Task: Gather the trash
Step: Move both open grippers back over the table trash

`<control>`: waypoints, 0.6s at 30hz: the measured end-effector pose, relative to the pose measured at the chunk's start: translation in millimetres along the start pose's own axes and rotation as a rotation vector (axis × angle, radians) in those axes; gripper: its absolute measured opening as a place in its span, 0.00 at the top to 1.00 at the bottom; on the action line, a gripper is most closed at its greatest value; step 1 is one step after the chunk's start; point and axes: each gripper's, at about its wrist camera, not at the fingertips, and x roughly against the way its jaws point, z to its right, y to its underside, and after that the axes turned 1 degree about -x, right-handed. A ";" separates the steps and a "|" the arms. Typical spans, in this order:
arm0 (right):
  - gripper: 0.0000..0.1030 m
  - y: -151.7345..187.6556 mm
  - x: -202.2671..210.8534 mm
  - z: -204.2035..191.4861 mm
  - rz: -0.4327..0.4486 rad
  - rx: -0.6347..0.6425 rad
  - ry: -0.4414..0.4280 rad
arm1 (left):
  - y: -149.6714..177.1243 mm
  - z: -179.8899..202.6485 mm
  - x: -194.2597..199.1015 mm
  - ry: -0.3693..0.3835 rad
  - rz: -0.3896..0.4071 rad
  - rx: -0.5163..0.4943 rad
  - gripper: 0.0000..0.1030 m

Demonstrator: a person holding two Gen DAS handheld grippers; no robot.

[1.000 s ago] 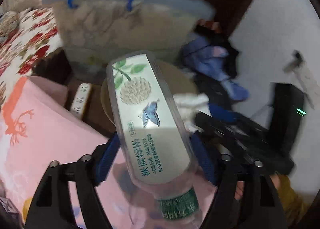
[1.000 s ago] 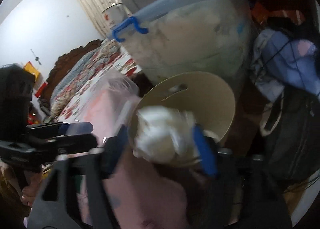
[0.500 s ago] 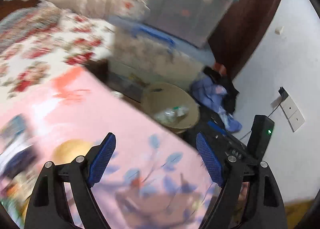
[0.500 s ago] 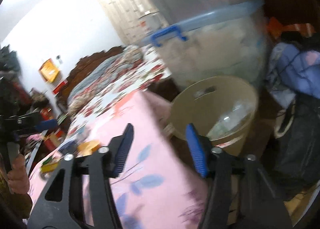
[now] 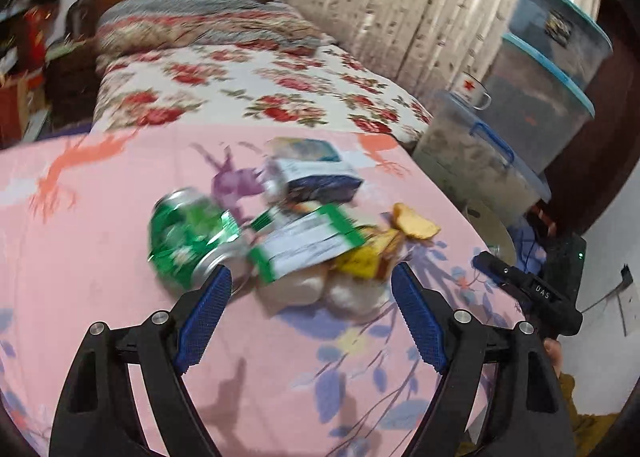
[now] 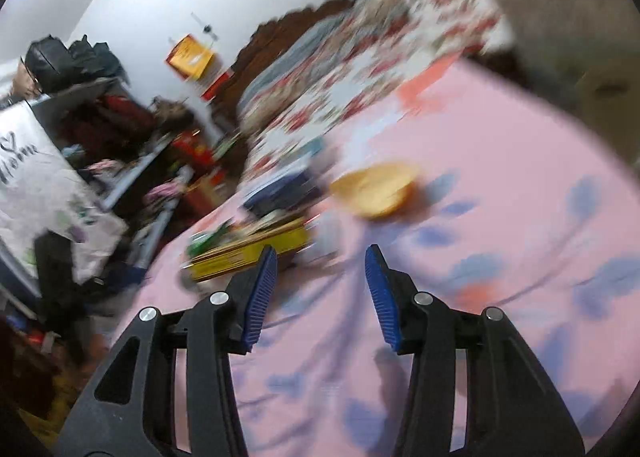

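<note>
Trash lies in a loose heap on the pink bedspread (image 5: 100,257): a crushed green can (image 5: 188,237), a green-and-white wrapper (image 5: 308,243) leaning against it, a blue-and-white carton (image 5: 316,173) behind, a yellow packet (image 5: 362,257), a curl of fruit peel (image 5: 414,221) and some pale crumpled lumps (image 5: 320,289) nearest the tools. A second ago the left gripper (image 5: 310,311) was clamped on a plastic bottle and the right gripper (image 6: 322,295) on a wad of white tissue above the tan bin; now both are spread wide with nothing between their blue pads, so those two pieces look to have gone into the bin and both hands have swung back to the pile. The left one hangs just short of the pale lumps and wrapper, can off its left pad. The right one, its view smeared by motion, faces the yellow packet (image 6: 248,255) and the peel (image 6: 374,189) from the side. Only a sliver of the bin (image 5: 498,235) shows past the bed's edge, beside the stacked storage tubs (image 5: 484,161). I'd judge the job well under way, with another pick-up round due.
</note>
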 end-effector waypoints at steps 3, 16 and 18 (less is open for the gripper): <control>0.52 5.9 -21.3 -29.0 -0.019 0.063 0.029 | 8.7 -10.8 5.2 -0.007 0.008 0.007 0.25; 0.46 16.5 -60.4 -60.0 -0.108 0.019 -0.014 | 13.0 8.2 -18.8 -0.131 0.022 -0.297 0.24; 0.46 18.8 -60.9 -53.8 -0.110 -0.015 -0.016 | 12.8 20.7 -33.7 -0.149 0.000 -0.378 0.24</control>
